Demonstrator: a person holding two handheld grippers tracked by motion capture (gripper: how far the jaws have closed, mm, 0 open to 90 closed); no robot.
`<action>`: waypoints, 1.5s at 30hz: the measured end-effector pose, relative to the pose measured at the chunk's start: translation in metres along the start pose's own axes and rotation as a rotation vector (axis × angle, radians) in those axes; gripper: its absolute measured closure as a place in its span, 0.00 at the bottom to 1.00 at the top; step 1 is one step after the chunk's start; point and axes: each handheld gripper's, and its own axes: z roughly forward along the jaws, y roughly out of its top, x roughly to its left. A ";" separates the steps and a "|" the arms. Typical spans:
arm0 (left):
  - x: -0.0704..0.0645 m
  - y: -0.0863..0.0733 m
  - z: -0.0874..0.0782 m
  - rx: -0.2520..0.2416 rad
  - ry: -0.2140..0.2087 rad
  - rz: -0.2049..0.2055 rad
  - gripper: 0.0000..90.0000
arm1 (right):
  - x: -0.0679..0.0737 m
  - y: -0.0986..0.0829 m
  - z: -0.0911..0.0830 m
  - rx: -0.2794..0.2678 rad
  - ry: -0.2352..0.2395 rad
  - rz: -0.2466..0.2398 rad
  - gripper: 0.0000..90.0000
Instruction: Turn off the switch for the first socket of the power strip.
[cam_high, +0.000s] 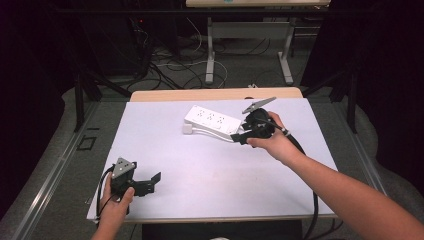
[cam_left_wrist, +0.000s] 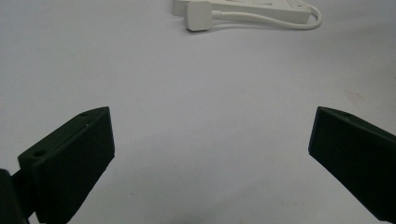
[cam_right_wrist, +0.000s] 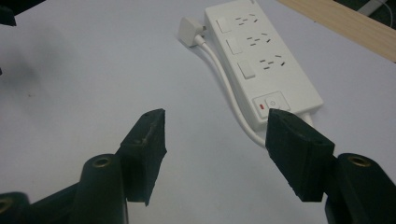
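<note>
The right tongs (cam_right_wrist: 215, 140) were held wide apart, low over the white sheet (cam_high: 200, 165), just short of the power strip (cam_right_wrist: 261, 60). The switch end of the strip lay right ahead of the right jaw, and the white cord (cam_right_wrist: 224, 84) ran between the jaws. To do this well, the jaws should be slid forward over that end and squeezed gently. The cord should be kept out of the pinch. The left tongs (cam_left_wrist: 210, 158) were also spread apart, and the plug (cam_left_wrist: 201, 16) lay far ahead of them.
</note>
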 end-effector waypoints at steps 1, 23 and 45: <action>0.000 0.000 0.000 -0.002 0.000 0.001 0.00 | -0.001 -0.002 -0.003 -0.010 -0.004 0.001 0.40; 0.000 -0.001 0.003 -0.002 0.008 -0.013 0.00 | -0.006 -0.055 -0.060 -0.147 -0.093 0.048 0.17; -0.001 -0.001 0.004 0.010 0.001 -0.012 0.00 | -0.020 -0.142 -0.054 -0.171 -0.198 0.145 0.00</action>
